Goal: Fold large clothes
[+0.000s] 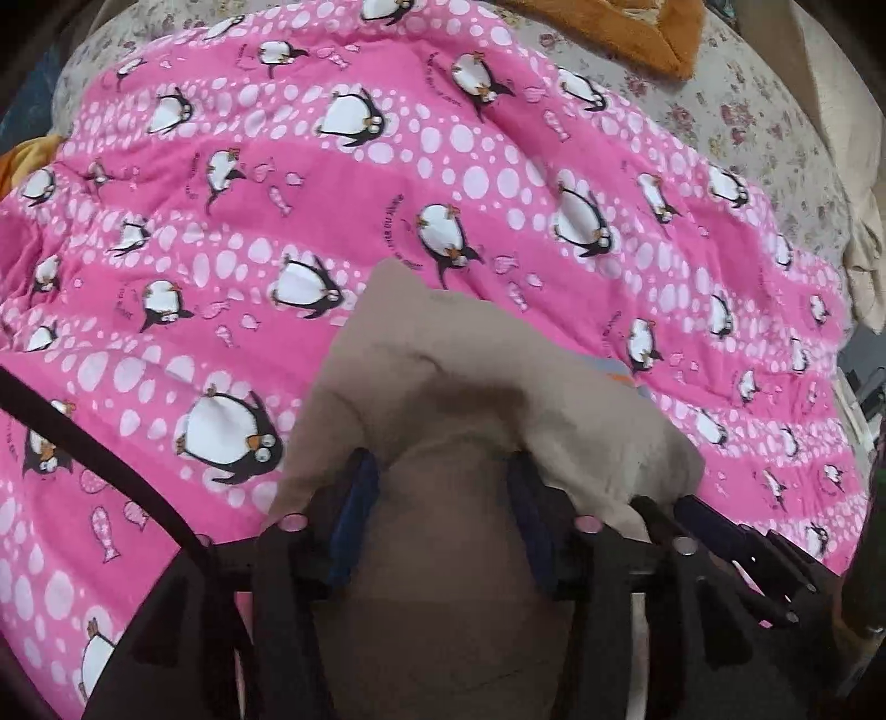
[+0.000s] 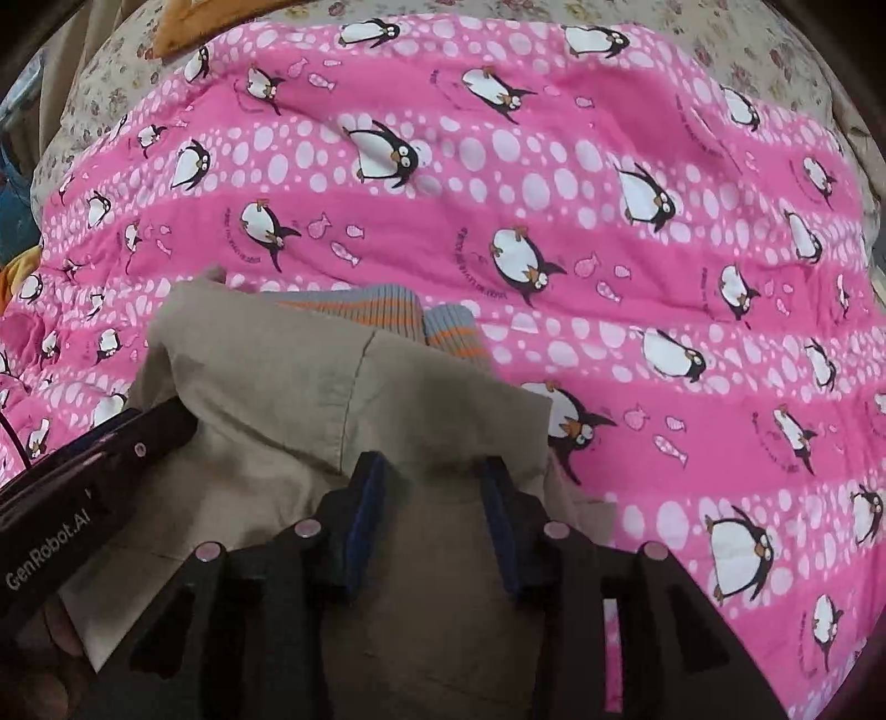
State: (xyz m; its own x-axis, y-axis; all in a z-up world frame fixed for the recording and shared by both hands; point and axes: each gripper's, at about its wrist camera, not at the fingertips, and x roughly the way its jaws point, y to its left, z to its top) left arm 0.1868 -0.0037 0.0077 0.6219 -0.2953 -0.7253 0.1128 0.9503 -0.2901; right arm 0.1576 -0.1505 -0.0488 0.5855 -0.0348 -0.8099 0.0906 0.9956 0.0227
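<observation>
The beige garment (image 2: 310, 387) is bunched directly ahead of both grippers and lifted above the pink penguin blanket (image 2: 609, 232), which covers the floral bed sheet (image 1: 736, 111). The left gripper (image 1: 443, 487) has its fingers closed onto a fold of the beige fabric, with cloth filling the gap between the blue pads (image 1: 354, 498). The right gripper (image 2: 432, 498) is likewise clamped on the same garment, with fabric pressed between its pads. The two grippers sit close side by side: in the right wrist view the left gripper's body enters from the lower left and touches the cloth, and in the left wrist view the right gripper's fingers appear at the lower right. Neither hand is clearly nearer to the garment, as both hold it. The garment extends forward from the fingers, away from the operator, ending at a striped ribbed trim (image 2: 387, 310) in grey and orange. The long axis of the garment cannot be determined, because most of it hangs below the cameras, hidden by the gripper bodies. The grasped part, whether hem, collar or sleeve, cannot be identified. An orange cloth (image 1: 626, 33) lies at the far edge of the bed, well apart. The left wrist view is slightly blurred at the fabric.
</observation>
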